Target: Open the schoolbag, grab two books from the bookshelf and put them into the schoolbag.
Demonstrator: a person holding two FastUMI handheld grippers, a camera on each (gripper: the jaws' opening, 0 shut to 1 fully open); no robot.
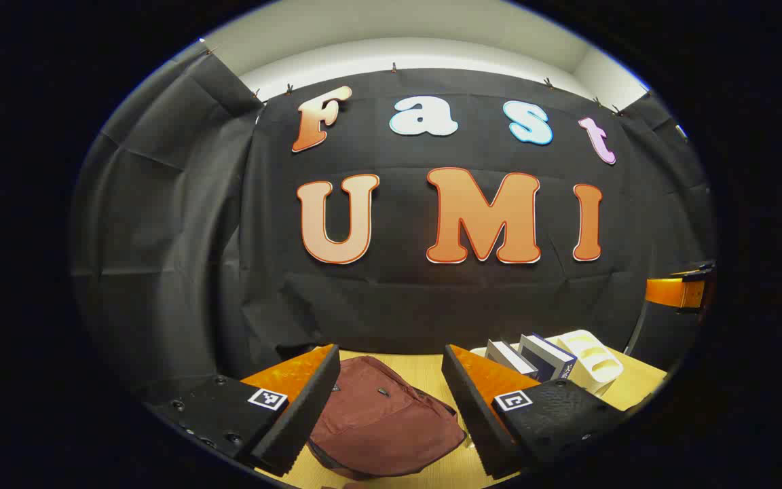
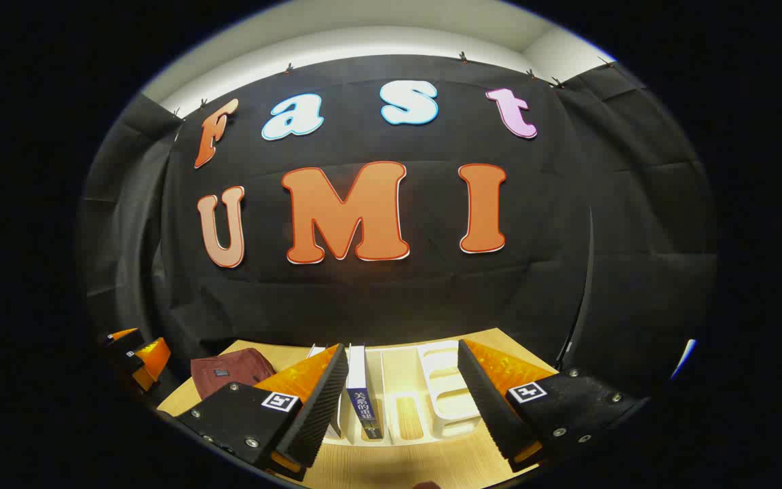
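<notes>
1. The schoolbag lies flat on the table, directly ahead of and below the left tool. It looks closed, its top end pointing away toward the booth wall.
2. The left tool hangs above the bag with its jaws wide apart, holding nothing, and is clearly the nearer one for opening it.
3. Two books stand upright in the white bookshelf, spines facing the right tool, which is likewise spread open and empty.
4. Bag and bookshelf sit side by side, near but apart, the bag on the left.
5. The table edge behind the bag meets the wall closely; bare table in front of the bookshelf leaves room to move.
</notes>
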